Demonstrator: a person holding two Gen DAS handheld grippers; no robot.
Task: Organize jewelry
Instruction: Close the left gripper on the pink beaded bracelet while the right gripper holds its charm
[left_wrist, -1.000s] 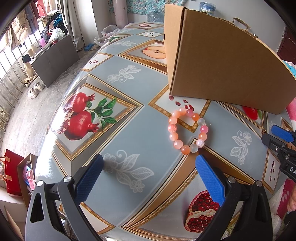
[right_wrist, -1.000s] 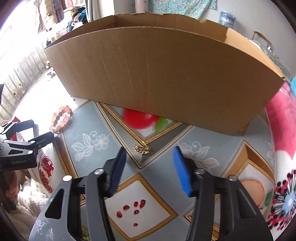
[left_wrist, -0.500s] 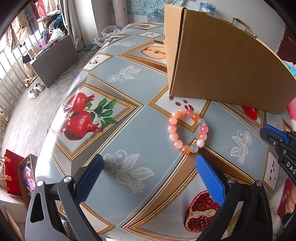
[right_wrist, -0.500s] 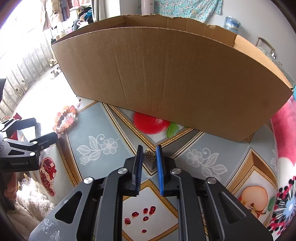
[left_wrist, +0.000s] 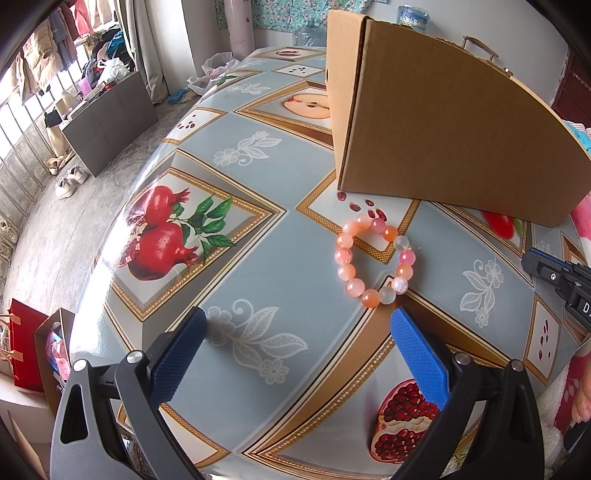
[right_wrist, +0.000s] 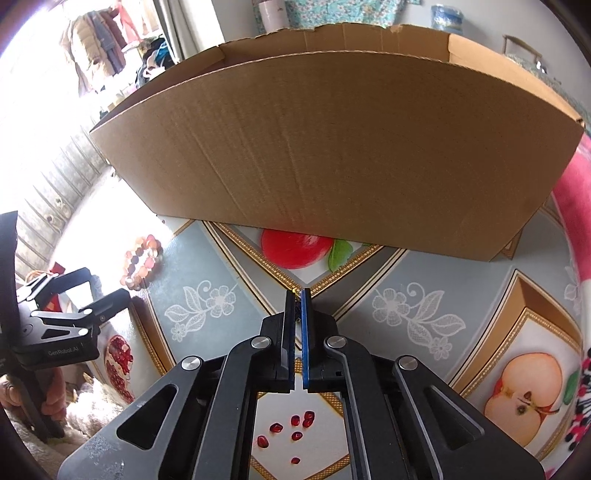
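Note:
A small gold jewelry piece (right_wrist: 294, 291) peeks out between the blue pads of my right gripper (right_wrist: 298, 295), which is shut on it just above the tablecloth, in front of the open cardboard box (right_wrist: 332, 155). A bracelet of pink and orange beads (left_wrist: 347, 271) lies on the cloth near the box's corner (left_wrist: 443, 129). My left gripper (left_wrist: 295, 317) hovers open just short of the bracelet, nothing between its fingers. In the left wrist view the right gripper (left_wrist: 532, 258) enters from the right edge. From the right wrist, the bracelet (right_wrist: 147, 263) and left gripper (right_wrist: 107, 282) show at the left.
The table wears a grey fruit-print cloth (left_wrist: 258, 258) and drops off at the left to the floor. A red gift bag (left_wrist: 22, 354) stands below that edge. A pink floral fabric (right_wrist: 576, 206) lies at the right, beside the box.
My right gripper's jaws closed on the small gold piece and lifted it slightly off the cloth. The left gripper and the bracelet stayed put.

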